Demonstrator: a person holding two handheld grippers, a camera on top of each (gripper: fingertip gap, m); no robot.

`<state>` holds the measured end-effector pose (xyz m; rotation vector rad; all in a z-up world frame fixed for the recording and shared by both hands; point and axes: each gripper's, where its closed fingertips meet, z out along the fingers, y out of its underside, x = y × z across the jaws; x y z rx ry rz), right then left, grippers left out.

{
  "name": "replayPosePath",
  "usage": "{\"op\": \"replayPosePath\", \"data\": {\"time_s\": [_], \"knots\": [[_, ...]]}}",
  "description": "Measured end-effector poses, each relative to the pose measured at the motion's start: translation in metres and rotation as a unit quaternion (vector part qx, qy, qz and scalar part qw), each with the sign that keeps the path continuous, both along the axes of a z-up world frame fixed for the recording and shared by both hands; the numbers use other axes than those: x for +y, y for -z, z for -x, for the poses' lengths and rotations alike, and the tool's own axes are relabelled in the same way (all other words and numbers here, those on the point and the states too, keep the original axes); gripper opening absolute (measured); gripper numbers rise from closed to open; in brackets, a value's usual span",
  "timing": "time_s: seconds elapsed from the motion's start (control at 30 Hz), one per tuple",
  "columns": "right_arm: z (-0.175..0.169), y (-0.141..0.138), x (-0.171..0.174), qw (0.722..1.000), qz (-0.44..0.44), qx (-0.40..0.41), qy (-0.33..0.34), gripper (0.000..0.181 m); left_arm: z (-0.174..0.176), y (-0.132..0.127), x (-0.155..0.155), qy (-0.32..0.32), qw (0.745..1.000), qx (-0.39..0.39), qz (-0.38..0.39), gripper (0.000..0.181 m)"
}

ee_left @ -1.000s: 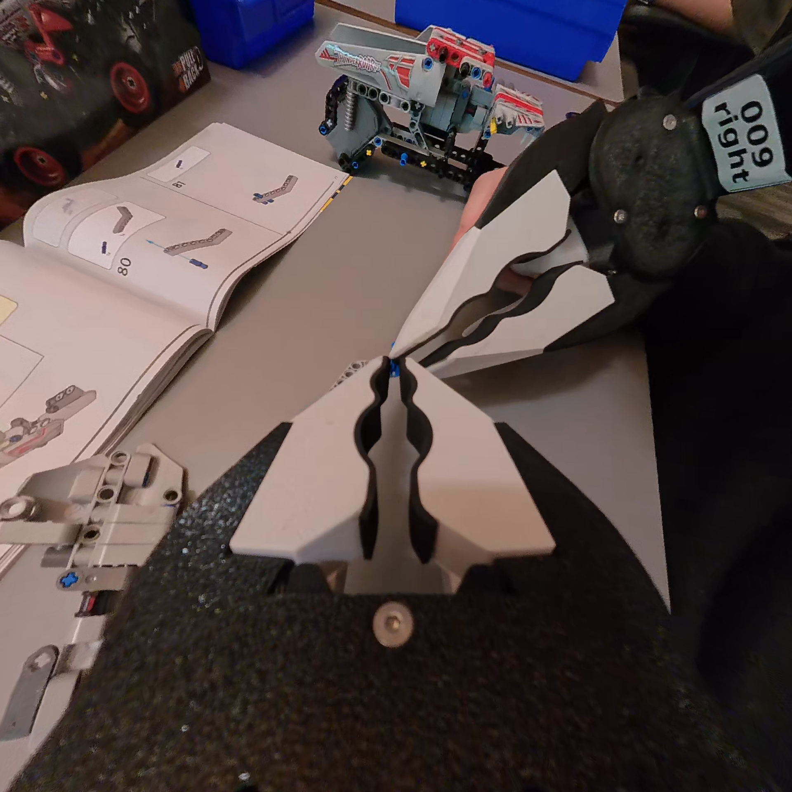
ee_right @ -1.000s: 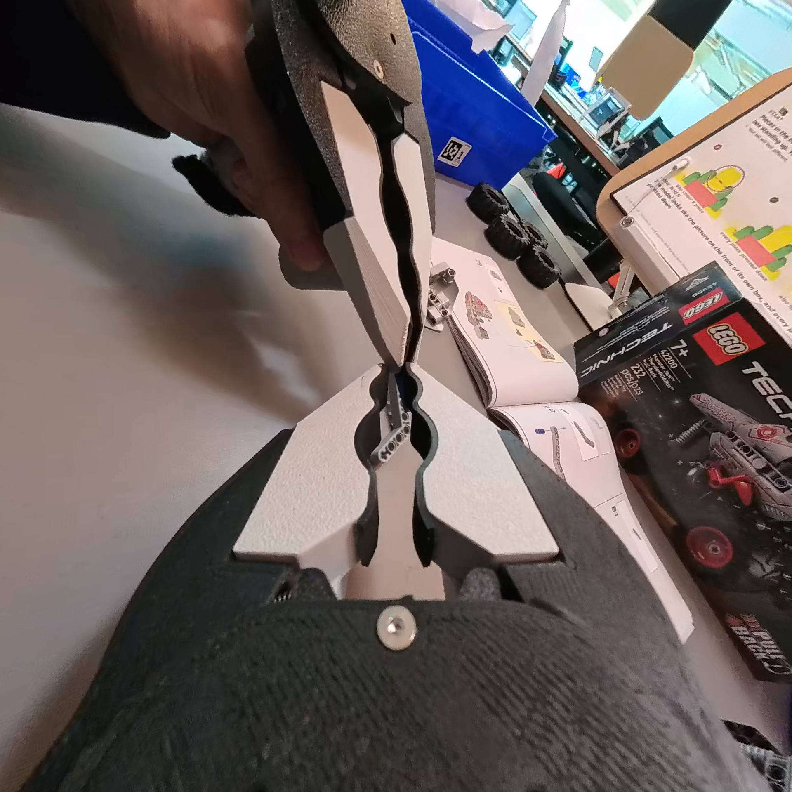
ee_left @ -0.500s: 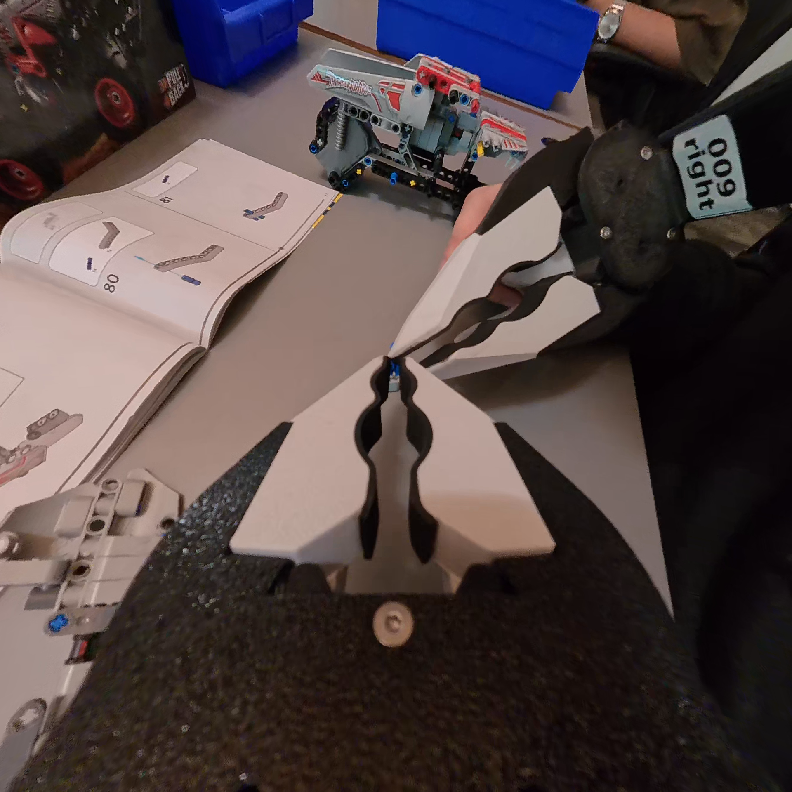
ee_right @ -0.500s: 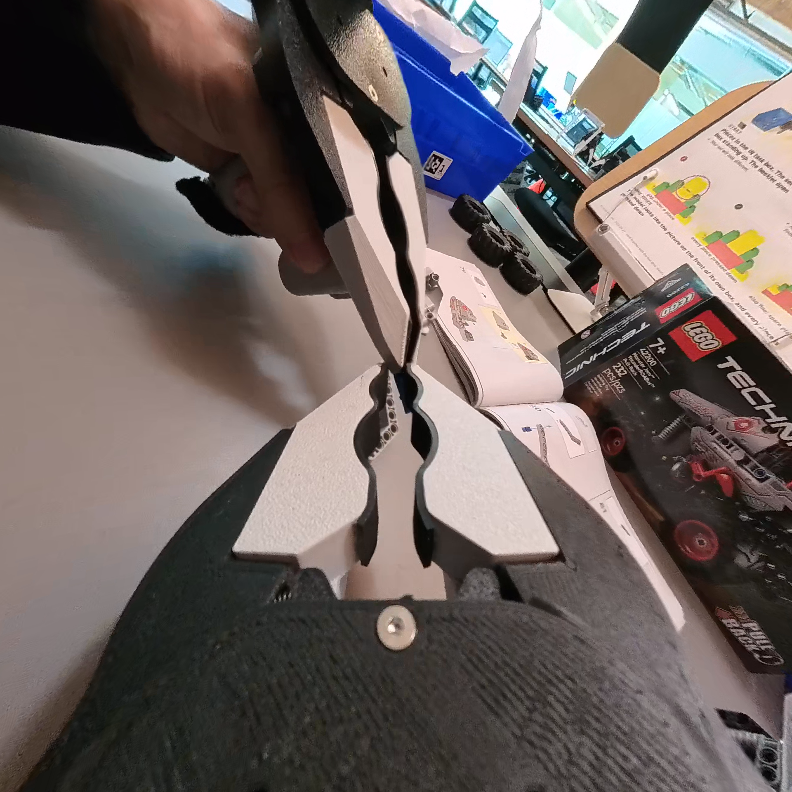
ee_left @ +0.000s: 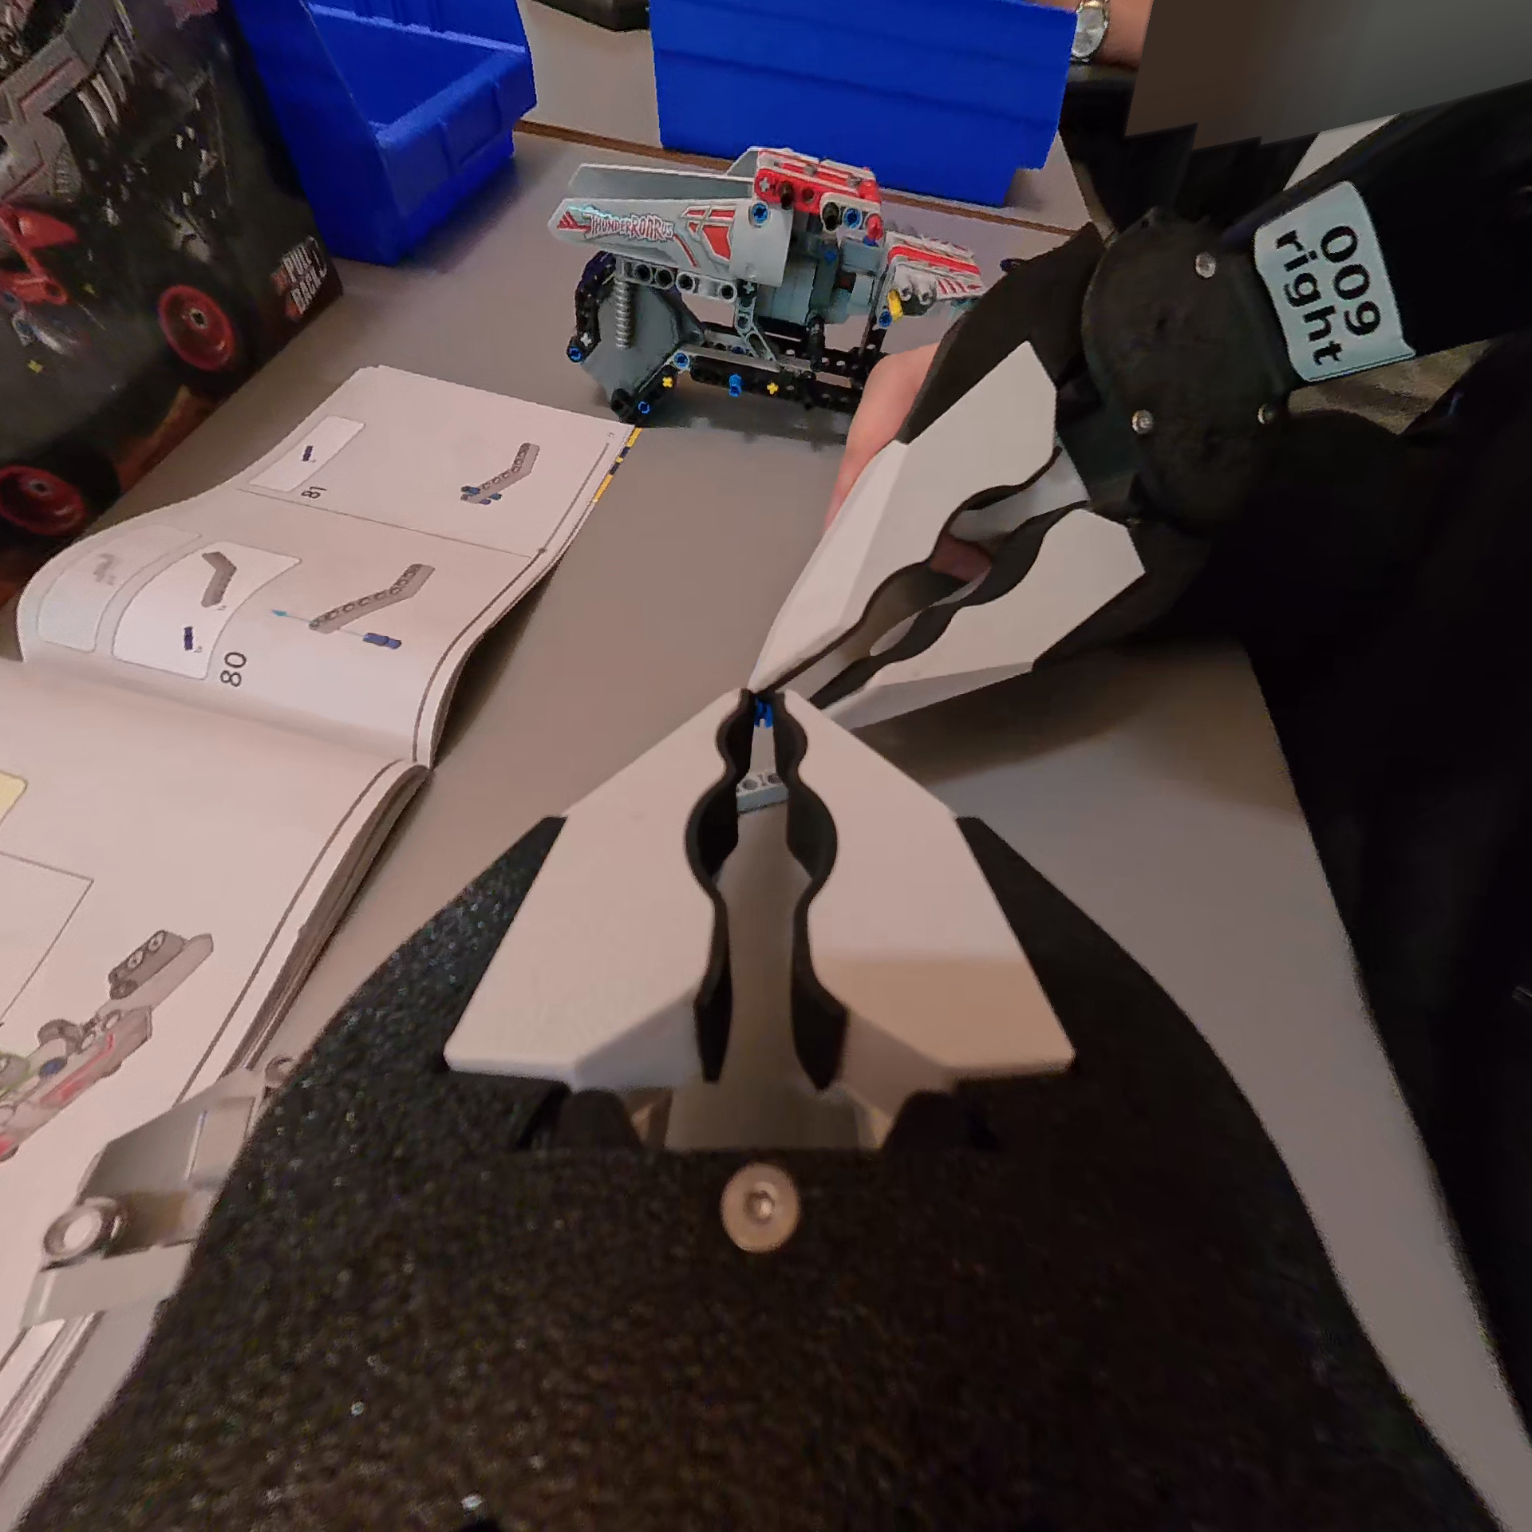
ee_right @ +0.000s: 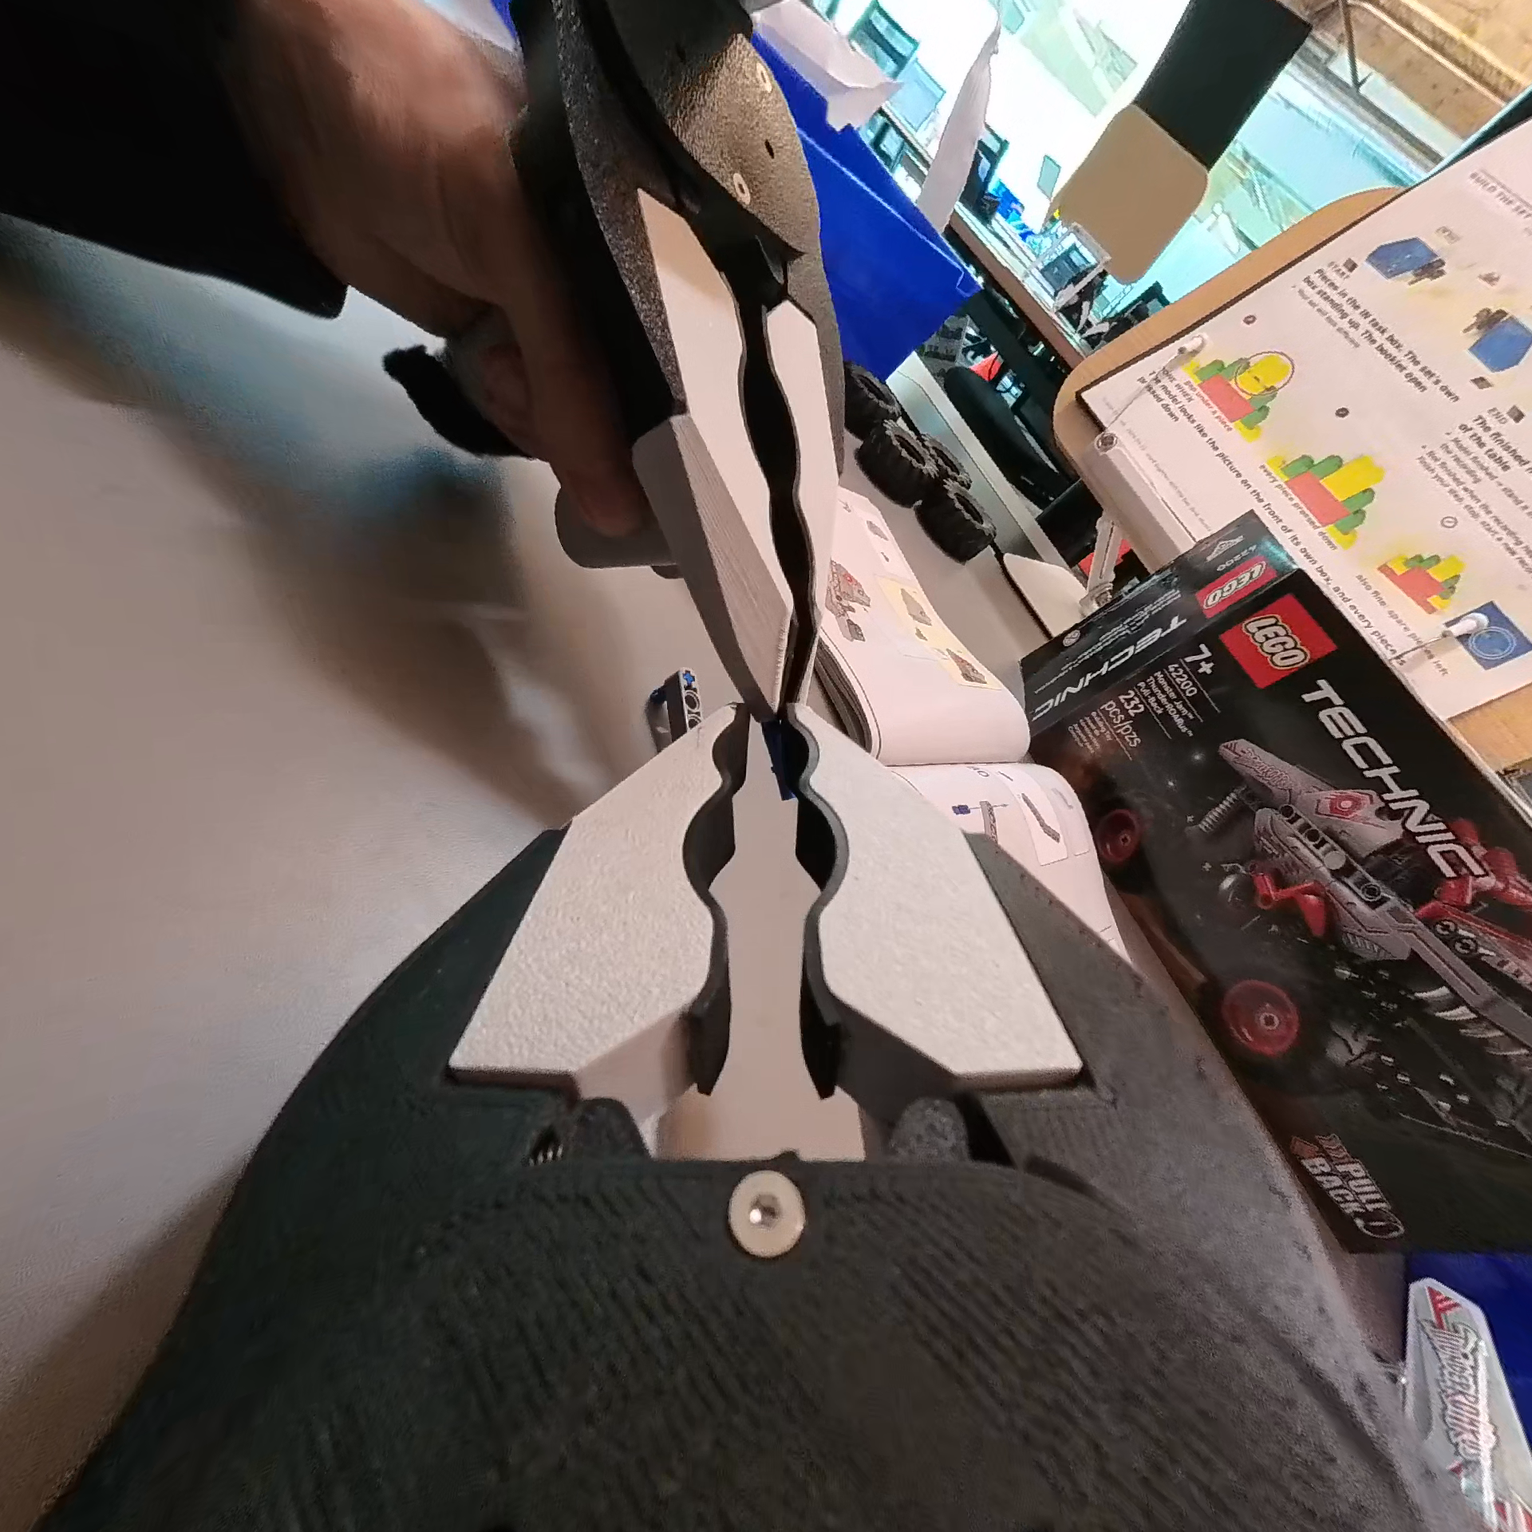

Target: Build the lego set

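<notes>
My left gripper point(ee_left: 763, 705) is shut on a small blue pin point(ee_left: 763, 713) at its fingertips. My right gripper point(ee_right: 769, 723) meets it tip to tip, coming in from the upper right in the left wrist view point(ee_left: 783, 695). Its jaws stand a narrow gap apart. The blue pin point(ee_right: 779, 758) reaches into that gap and touches only one pad. A grey beam point(ee_right: 680, 711) with a blue pin in it lies on the table beside the right gripper's fingers. It also shows through the left gripper's gap point(ee_left: 763, 787). The left gripper point(ee_right: 779, 700) hangs down from above in the right wrist view.
An open instruction booklet point(ee_left: 249, 663) lies on the left. The partly built grey and red model point(ee_left: 746, 273) stands at the back, before two blue bins point(ee_left: 854, 91). The set's box point(ee_right: 1285, 829), black tyres point(ee_right: 912, 464) and a grey sub-assembly point(ee_left: 124, 1185) are nearby.
The grey beam has left the right gripper's jaws and now lies on the table. Both grippers stay tip to tip, with the blue pin still between them.
</notes>
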<state>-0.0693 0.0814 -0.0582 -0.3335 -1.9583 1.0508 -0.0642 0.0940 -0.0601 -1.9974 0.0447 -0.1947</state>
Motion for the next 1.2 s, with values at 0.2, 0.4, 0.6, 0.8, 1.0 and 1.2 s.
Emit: {"op": "replayPosePath", "data": {"time_s": [0.2,0.4,0.6,0.8,1.0,1.2], "knots": [[0.002,0.001,0.001,1.0,-0.005,0.001,0.001,0.005,0.002,0.0,0.0,-0.002,1.0,-0.007,-0.01,0.001],[0.006,-0.001,0.005,1.0,0.0,0.005,0.012,0.007,0.004,-0.002,-0.004,-0.005,1.0,-0.006,-0.015,0.001],[0.007,-0.005,0.009,1.0,0.013,0.01,0.021,0.006,0.011,-0.007,-0.012,-0.019,0.999,-0.009,-0.028,0.001],[0.008,-0.009,0.011,0.999,0.031,0.011,0.023,0.006,0.011,-0.017,-0.015,-0.023,0.997,-0.046,-0.063,0.001],[0.007,-0.032,0.002,0.974,0.207,-0.091,-0.016,0.015,0.011,-0.036,-0.016,-0.025,0.983,-0.129,-0.128,0.001],[0.007,-0.033,0.001,0.933,0.302,-0.194,-0.039,0.021,0.011,-0.05,-0.022,-0.02,0.973,-0.157,-0.17,0.001]]}}
